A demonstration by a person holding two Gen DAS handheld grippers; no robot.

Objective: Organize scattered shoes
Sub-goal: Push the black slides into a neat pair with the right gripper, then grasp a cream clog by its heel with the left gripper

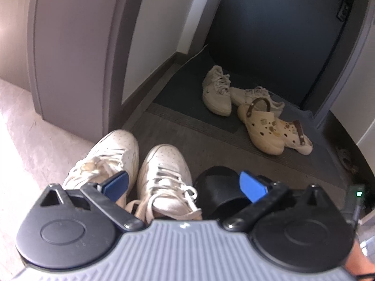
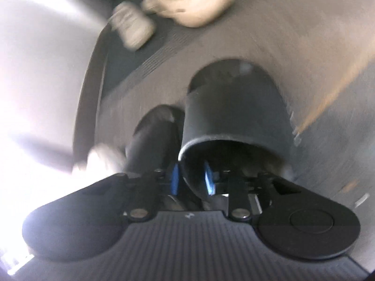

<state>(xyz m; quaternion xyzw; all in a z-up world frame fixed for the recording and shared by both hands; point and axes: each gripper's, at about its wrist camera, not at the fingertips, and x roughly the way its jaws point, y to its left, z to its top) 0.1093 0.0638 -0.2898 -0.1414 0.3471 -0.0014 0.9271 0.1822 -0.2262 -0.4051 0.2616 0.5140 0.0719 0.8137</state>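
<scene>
My right tool (image 2: 191, 175) is pinching the black slide's (image 2: 234, 117) strap edge: light, rubbery, bendy, so grab there. Left tool (image 1: 185, 182) hangs released.

Open left tongs (image 1: 184, 183) hover over white sneaker (image 1: 164, 175) beside black slide (image 1: 218, 187).
</scene>
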